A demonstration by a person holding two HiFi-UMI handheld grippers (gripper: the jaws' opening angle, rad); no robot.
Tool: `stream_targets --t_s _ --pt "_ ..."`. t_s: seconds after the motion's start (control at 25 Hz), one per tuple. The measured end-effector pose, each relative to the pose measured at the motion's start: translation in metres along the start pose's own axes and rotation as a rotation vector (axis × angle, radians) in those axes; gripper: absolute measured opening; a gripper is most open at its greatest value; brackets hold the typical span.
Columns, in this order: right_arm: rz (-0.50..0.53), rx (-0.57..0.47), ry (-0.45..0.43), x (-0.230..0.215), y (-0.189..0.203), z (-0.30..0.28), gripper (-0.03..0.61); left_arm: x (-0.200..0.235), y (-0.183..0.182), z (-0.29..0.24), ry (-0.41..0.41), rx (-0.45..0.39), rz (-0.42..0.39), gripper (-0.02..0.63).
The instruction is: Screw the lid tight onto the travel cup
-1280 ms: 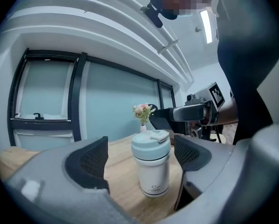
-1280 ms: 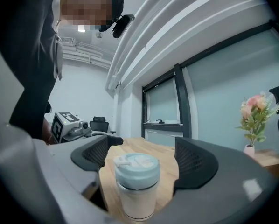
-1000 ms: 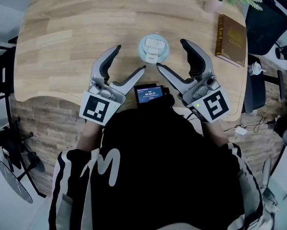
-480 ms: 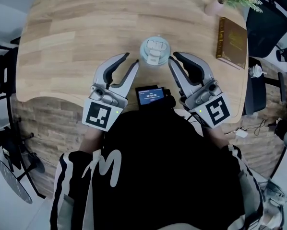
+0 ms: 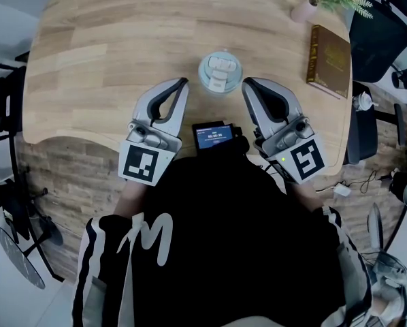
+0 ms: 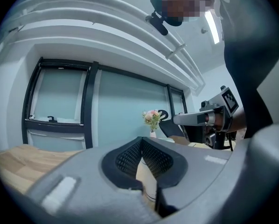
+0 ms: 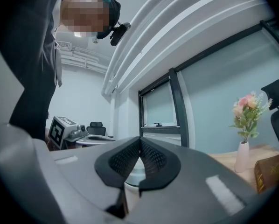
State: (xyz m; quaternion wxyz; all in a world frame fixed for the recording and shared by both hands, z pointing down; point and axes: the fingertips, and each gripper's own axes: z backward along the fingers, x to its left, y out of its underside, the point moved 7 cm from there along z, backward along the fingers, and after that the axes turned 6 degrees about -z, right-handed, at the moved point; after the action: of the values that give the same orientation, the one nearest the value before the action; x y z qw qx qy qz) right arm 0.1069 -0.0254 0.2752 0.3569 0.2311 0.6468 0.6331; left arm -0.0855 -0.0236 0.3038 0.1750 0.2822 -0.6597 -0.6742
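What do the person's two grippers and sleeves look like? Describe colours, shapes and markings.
The left gripper and right gripper are light grey, with curved jaws lined by black mesh-textured pads. Each carries a white cube with black square markers. The sleeves are black with white stripes.

Cup [image 5: 218,72] on table [image 5: 108,39] (1 book [image 5: 328,58] right)

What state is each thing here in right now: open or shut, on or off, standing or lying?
left hand-held gripper: shut, jaws just closed, nothing between them.
right hand-held gripper: shut, jaws just closed, nothing between them.
travel cup: upright, capped, touched by neither gripper.
book: closed, lying flat.
small screen: lit.
vase: upright.
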Motion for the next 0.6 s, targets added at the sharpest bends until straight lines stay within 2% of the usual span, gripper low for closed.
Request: stream_targets --t_s 0.6 --pt "0.014 0.009 -0.006 0.0069 -0.0004 0.0011 0.0 -0.0031 -0.0014 0.0008 -0.008 0.007 -0.014 0.002"
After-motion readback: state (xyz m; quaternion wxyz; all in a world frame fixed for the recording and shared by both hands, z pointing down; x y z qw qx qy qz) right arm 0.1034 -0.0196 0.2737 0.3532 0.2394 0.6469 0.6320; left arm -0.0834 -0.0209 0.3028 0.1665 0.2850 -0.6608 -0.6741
